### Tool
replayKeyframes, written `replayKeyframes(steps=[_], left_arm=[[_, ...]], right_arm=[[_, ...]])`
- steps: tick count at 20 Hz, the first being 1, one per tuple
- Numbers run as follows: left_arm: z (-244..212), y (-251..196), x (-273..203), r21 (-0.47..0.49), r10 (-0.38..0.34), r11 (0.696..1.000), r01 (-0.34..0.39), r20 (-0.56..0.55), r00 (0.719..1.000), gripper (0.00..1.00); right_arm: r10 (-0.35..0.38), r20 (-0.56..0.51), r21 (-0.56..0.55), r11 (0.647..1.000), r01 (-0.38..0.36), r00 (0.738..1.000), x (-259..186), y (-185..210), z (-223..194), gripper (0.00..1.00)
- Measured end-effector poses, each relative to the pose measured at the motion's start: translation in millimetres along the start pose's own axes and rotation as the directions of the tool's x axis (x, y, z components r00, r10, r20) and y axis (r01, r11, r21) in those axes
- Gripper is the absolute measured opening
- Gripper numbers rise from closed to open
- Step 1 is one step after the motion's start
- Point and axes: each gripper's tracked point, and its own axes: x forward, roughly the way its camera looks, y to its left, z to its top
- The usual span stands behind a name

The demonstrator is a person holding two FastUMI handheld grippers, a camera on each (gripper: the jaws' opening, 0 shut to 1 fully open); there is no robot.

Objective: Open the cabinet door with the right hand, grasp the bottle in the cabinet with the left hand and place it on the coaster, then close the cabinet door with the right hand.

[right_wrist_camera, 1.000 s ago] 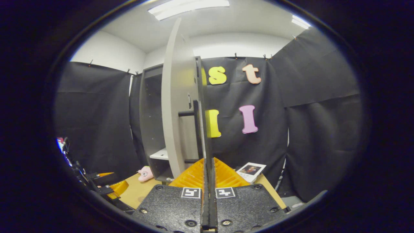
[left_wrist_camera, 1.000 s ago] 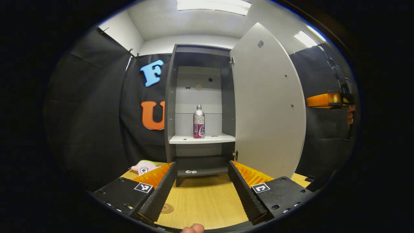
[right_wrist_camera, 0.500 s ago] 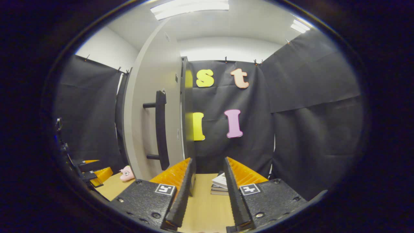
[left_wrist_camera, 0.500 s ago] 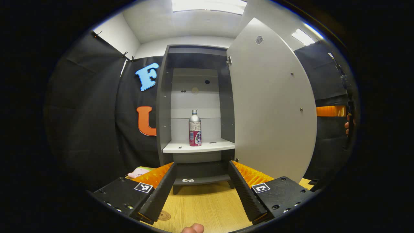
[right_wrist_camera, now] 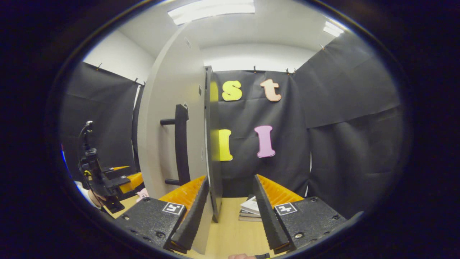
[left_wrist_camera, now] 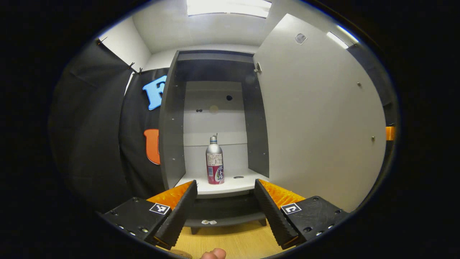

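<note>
The bottle [left_wrist_camera: 215, 160] stands upright on the shelf [left_wrist_camera: 230, 186], near its front edge, door [left_wrist_camera: 316, 118] open. The left tool [left_wrist_camera: 225, 212] is open and empty, facing it; next it should reach in and close around the body. The right tool [right_wrist_camera: 225, 212] is open, empty.

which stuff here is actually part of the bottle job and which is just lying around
Part of the job:
bottle on the cabinet shelf
cabinet door, open
door handle
left gripper, open
right gripper, open

Just lying about:
stack of books on the table
pink plush toy
</note>
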Motion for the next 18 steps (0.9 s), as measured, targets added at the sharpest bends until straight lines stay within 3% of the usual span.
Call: replayKeyframes(steps=[1,2,8,14,18], left_arm=[[3.1,1.4,14.1,0.002,-0.004,1.0,0.004,0.004,1.0,1.0],[4.4,1.7,27.6,0.002,-0.006,1.0,0.006,0.009,1.0,0.96],[-13.8,19.5,112.3,-0.014,0.034,0.999,-0.034,-0.033,0.999,0.97],[-45.1,35.5,181.5,-0.012,0.078,0.997,-0.079,-0.07,0.994,1.0],[-51.5,36.7,211.9,0.013,0.074,0.997,-0.073,-0.066,0.995,0.97]], right_arm=[[0.004,-0.003,0.005,1.0,-0.004,1.0,0.3,1.6,-0.8,0.77],[0.007,-0.006,0.011,1.0,-0.007,1.0,1.0,3.3,-1.2,0.77],[-0.026,-0.023,0.049,0.998,0.027,0.999,-2.4,-1.3,-1.2,0.77],[-0.115,-0.046,0.082,0.99,0.118,0.992,-8.5,-17.3,-4.6,0.79],[-0.186,-0.08,0.087,0.977,0.193,0.979,-16.5,-31.6,-10.3,0.77]])
